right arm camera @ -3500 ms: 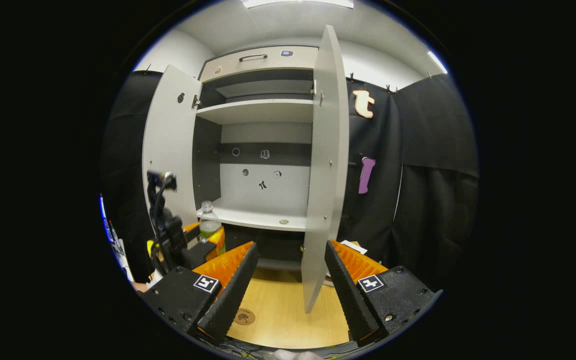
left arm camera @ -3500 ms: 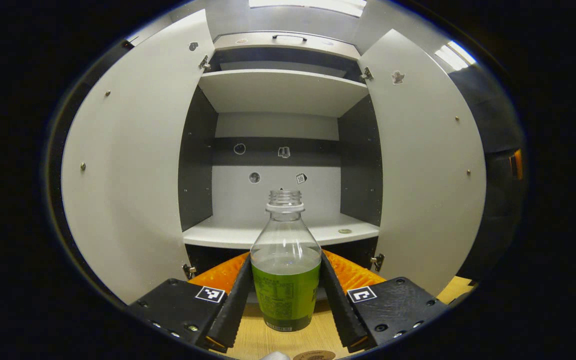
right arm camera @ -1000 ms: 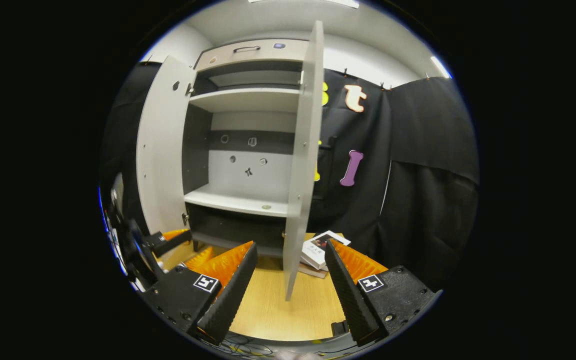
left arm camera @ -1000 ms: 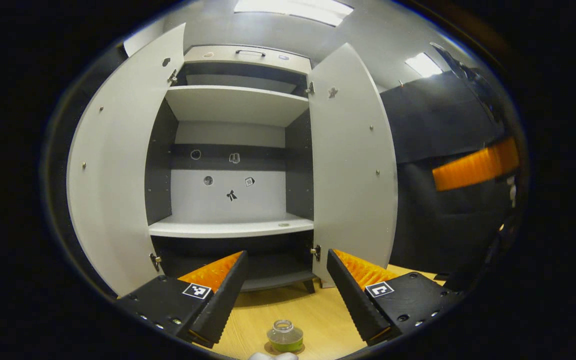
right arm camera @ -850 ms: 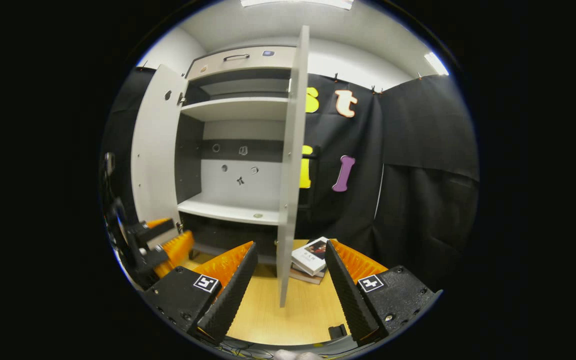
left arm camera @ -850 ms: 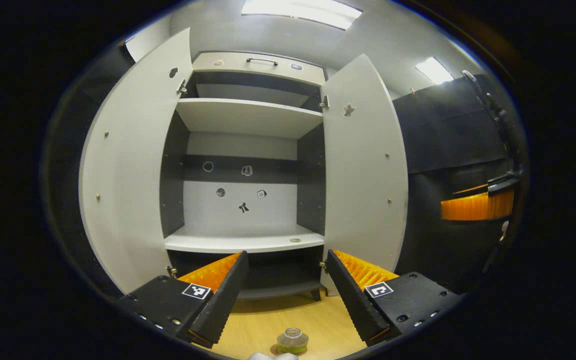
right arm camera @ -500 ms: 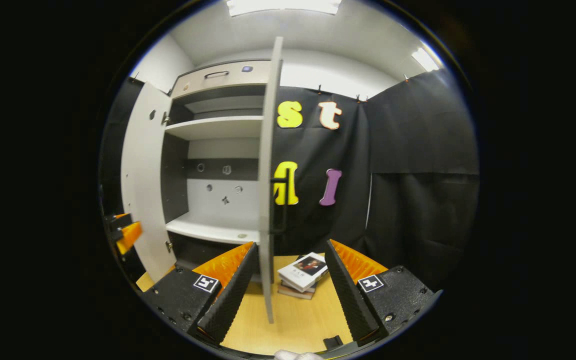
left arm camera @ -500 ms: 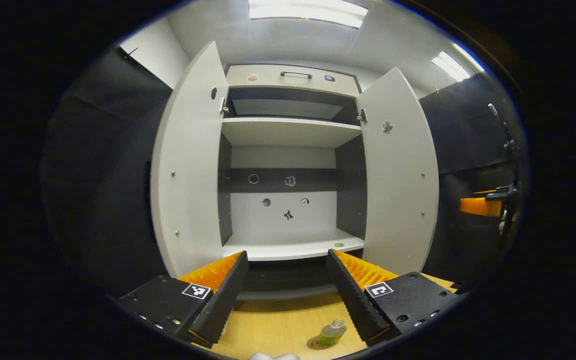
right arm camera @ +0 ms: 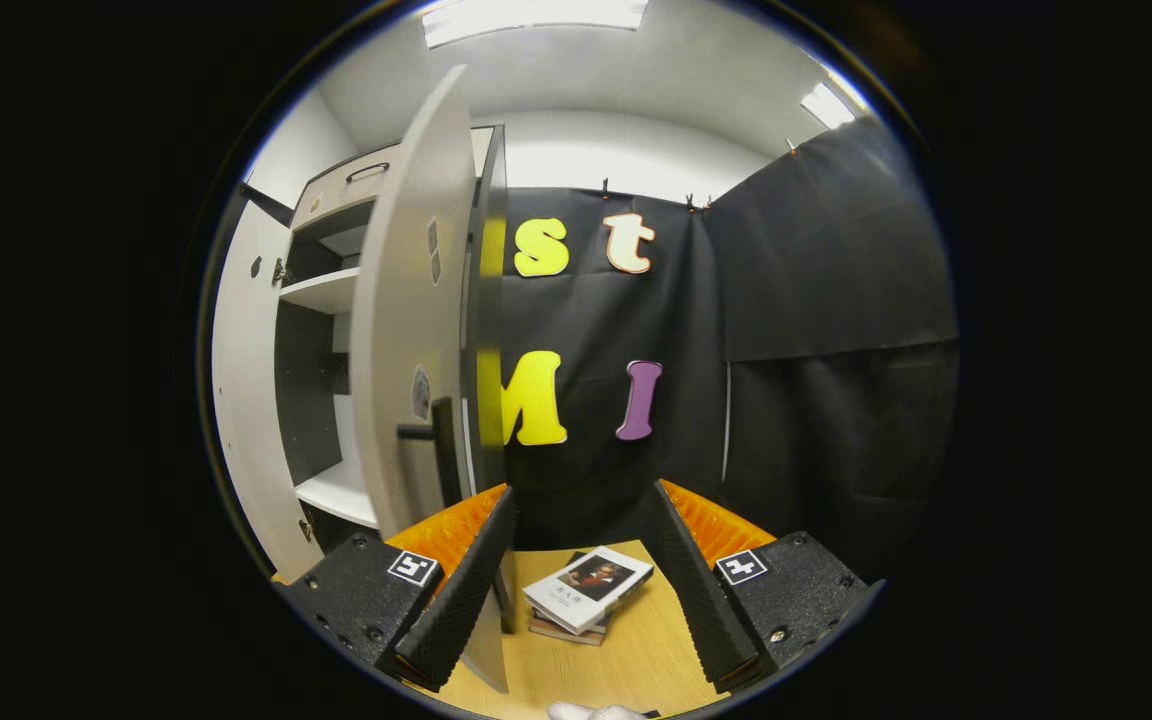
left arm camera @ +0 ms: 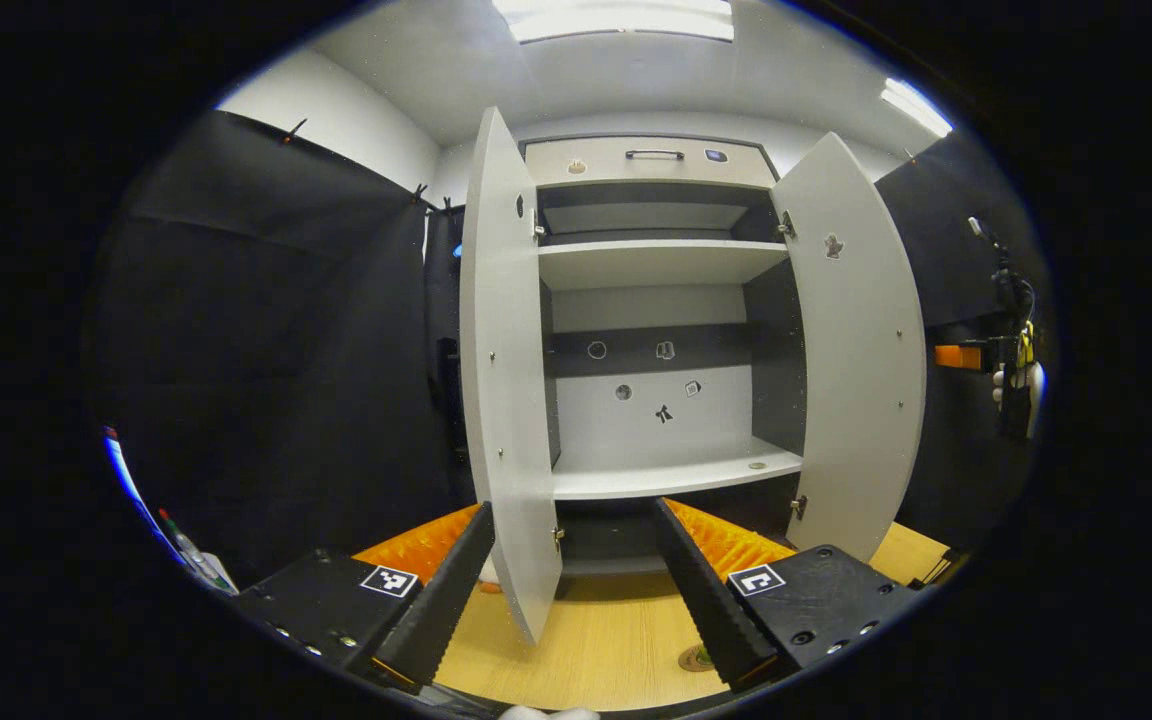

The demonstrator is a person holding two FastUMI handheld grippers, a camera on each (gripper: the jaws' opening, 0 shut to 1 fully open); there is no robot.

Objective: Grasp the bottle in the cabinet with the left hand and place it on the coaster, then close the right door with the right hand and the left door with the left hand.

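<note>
Currently the cabinet [left arm camera: 656,265] shelves hold nothing. I judge the bottle [left arm camera: 694,657] to be the small round item on the tabletop beside a finger of the left gripper [left arm camera: 576,590], though it is too small to confirm. Both doors remain to be closed. Both grippers have wide, empty jaws. The left gripper view presents the left door [left arm camera: 501,380] nearly edge-on. The right gripper view adds the right door [right arm camera: 406,300], its outer handle [right arm camera: 441,450] just ahead of the right gripper [right arm camera: 576,590], and stacked books [right arm camera: 588,583].

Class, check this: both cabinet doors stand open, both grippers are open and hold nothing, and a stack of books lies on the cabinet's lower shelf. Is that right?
One error: the stack of books lies on the wooden table beside the cabinet, not on its lower shelf, as the right gripper view shows. The rest stands.
</note>
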